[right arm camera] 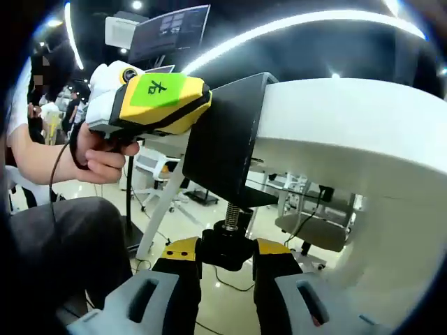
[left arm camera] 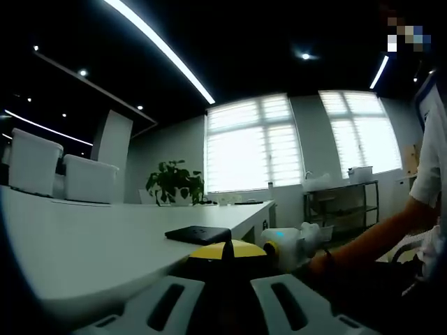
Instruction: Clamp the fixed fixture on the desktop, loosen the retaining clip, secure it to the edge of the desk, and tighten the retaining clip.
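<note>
The black clamp fixture (right arm camera: 223, 143) sits over the rim of the white desk (right arm camera: 349, 125), its top plate (left arm camera: 199, 234) lying flat on the desk surface (left arm camera: 84, 237). My left gripper (left arm camera: 227, 252) is shut on the fixture at the desk edge; from below, this yellow left gripper (right arm camera: 157, 101) is seen in a hand, biting the bracket's upper corner. A threaded screw (right arm camera: 231, 211) hangs under the bracket and ends in a black knob (right arm camera: 227, 246). My right gripper (right arm camera: 227, 259) is shut on that knob, and from above this right gripper (left arm camera: 285, 246) shows white beneath the edge.
White boxes (left arm camera: 31, 160) and a potted plant (left arm camera: 174, 183) stand at the desk's far side. A metal shelf (left arm camera: 342, 199) is under the windows. A person's forearm (left arm camera: 363, 241) reaches in from the right. Under the desk are desk legs (right arm camera: 162, 209) and a chair (right arm camera: 314, 230).
</note>
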